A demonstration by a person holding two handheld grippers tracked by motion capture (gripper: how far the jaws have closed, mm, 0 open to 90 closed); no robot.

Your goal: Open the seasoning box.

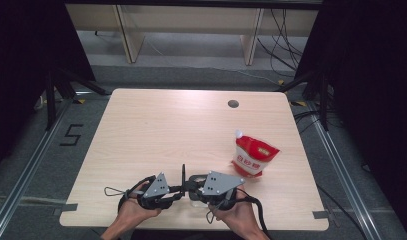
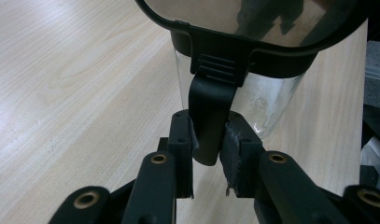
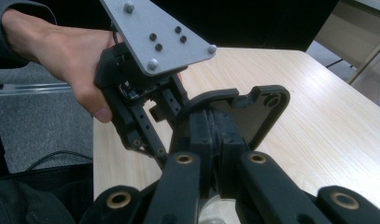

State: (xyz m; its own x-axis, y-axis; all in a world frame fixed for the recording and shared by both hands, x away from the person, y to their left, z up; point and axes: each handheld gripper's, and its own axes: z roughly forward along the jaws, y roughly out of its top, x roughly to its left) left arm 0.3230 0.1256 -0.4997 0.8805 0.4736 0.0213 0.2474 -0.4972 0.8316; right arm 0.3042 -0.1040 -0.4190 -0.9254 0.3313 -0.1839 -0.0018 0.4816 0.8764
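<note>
**Op A:** Pale wood tabletop [image 1: 156, 130], dark curtains on both sides, bare floor behind. I'm starting at the left. My left gripper [image 2: 208, 135] is at the near edge, and its fingers are pinched on the black tab [image 2: 211, 100] that hangs down from the lid's rim.

**Op B:** And the glass jar [image 2: 267, 100]?

**Op A:** It stands on the tabletop between my two grippers, close to the near edge, and it looks empty apart from some haze on the glass. The tinted lid [image 2: 253, 28] sits across its mouth in the left gripper view. My right gripper [image 3: 211, 126] meets it from the other side. Those fingers are closed tight on a black flap of the lid [image 3: 257, 112], with no gap showing between them.

**Op B:** So which step is that?

**Op A:** I'd call it the opening step. Both grips are set and the lid isn't off yet. I can't tell whether the latch has let go.

**Op B:** What's next?

**Op A:** I think one gripper has to hold the jar steady while the other pries the lid up. It needs to go slowly, because glass this close to the edge could tip. Further right, well clear of the jar, the red pouch [image 1: 253, 156] stands with its spout capped. It's probably what goes in the jar.
</note>
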